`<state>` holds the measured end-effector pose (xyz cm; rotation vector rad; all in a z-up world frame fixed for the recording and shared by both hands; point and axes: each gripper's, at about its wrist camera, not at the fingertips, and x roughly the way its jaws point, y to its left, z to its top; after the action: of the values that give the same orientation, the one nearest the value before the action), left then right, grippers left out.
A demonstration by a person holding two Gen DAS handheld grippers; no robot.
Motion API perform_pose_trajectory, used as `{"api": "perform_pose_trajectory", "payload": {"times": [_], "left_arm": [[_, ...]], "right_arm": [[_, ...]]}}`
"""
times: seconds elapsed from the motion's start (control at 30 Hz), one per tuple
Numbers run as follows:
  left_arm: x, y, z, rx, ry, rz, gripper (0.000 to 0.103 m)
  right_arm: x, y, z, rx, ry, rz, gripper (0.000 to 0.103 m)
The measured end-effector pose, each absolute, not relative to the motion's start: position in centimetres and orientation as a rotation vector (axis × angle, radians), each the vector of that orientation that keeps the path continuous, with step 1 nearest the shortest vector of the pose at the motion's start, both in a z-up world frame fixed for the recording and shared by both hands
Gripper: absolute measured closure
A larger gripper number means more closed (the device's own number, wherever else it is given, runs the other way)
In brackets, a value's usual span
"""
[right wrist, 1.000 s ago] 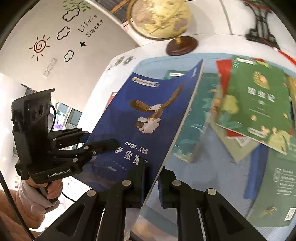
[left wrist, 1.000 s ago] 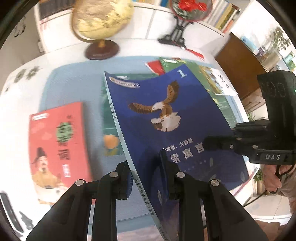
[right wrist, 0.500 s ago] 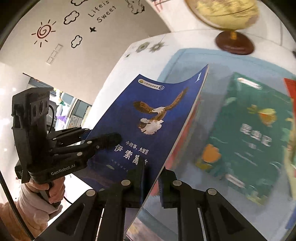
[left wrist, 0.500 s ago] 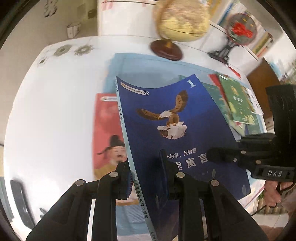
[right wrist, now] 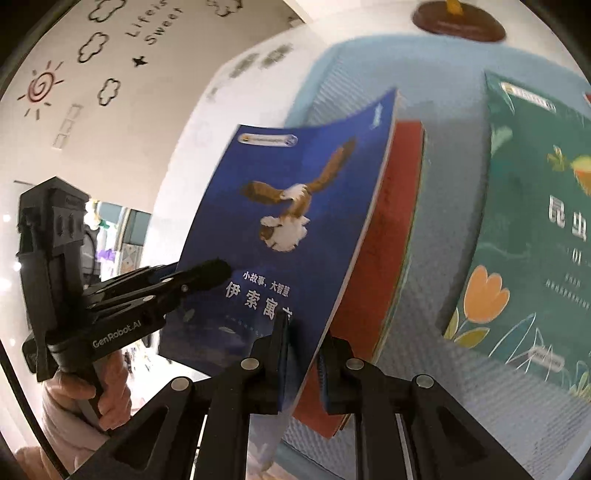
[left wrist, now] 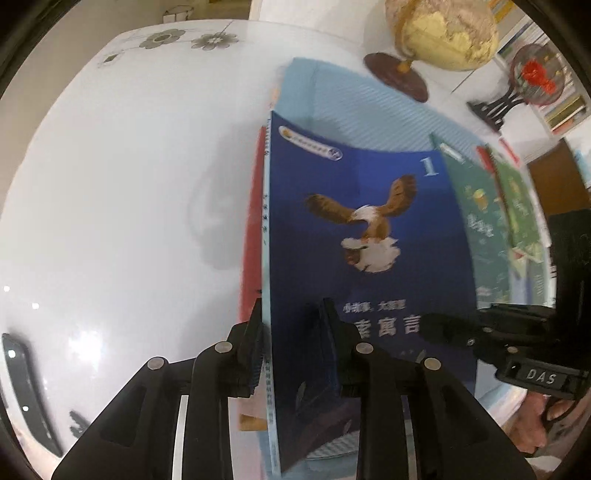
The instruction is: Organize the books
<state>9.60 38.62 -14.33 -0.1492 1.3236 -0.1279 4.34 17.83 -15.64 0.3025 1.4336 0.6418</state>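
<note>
A blue book with an eagle on its cover (left wrist: 369, 229) (right wrist: 295, 206) hangs tilted just above a red book (left wrist: 253, 229) (right wrist: 388, 240) that lies on a light blue mat (left wrist: 351, 103). My left gripper (left wrist: 291, 328) grips its lower spine edge; its jaws are opening slightly with the book still between the pads. My right gripper (right wrist: 303, 343) is shut on the book's lower right edge. Each gripper shows in the other's view, the left gripper (right wrist: 207, 273) and the right gripper (left wrist: 432, 325). The blue cover hides most of the red book.
A green book (right wrist: 535, 221) (left wrist: 480, 221) lies on the mat to the right, with more books behind it. A globe (left wrist: 439, 33) and a red fan ornament on a black stand (left wrist: 532, 77) are at the back. White table (left wrist: 129, 184) spreads to the left.
Both grippers carried the blue book left and down, from over the green books to above the red book. The red book is now mostly covered. Both hands still hold the book.
</note>
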Motion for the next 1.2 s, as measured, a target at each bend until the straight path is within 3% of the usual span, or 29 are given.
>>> {"api": "perform_pose_trajectory", "payload": {"times": [0.33, 0.43, 0.63, 0.9, 1.2], "left_arm": [[10.4, 38.9, -14.6, -0.134, 1.294, -0.070, 0.076], [10.6, 39.3, -14.7, -0.133, 1.301, -0.039, 0.074], [10.0, 41.1, -13.3, -0.215, 1.287, 0.063, 0.071], [11.1, 34.8, -9.0, -0.208, 1.205, -0.048, 0.071], [15.5, 17.1, -8.2, -0.143, 1.195, -0.294, 0.071]], "right_arm": [[4.3, 17.3, -16.1, 0.333, 1.435, 0.611, 0.084], [4.1, 17.4, -16.3, 0.374, 1.455, 0.612, 0.077], [3.4, 13.6, -15.5, 0.481, 1.469, 0.572, 0.045], [3.1, 3.2, -12.5, 0.451, 1.372, 0.445, 0.044], [3.5, -12.7, -11.0, 0.574, 1.270, 0.241, 0.044]]}}
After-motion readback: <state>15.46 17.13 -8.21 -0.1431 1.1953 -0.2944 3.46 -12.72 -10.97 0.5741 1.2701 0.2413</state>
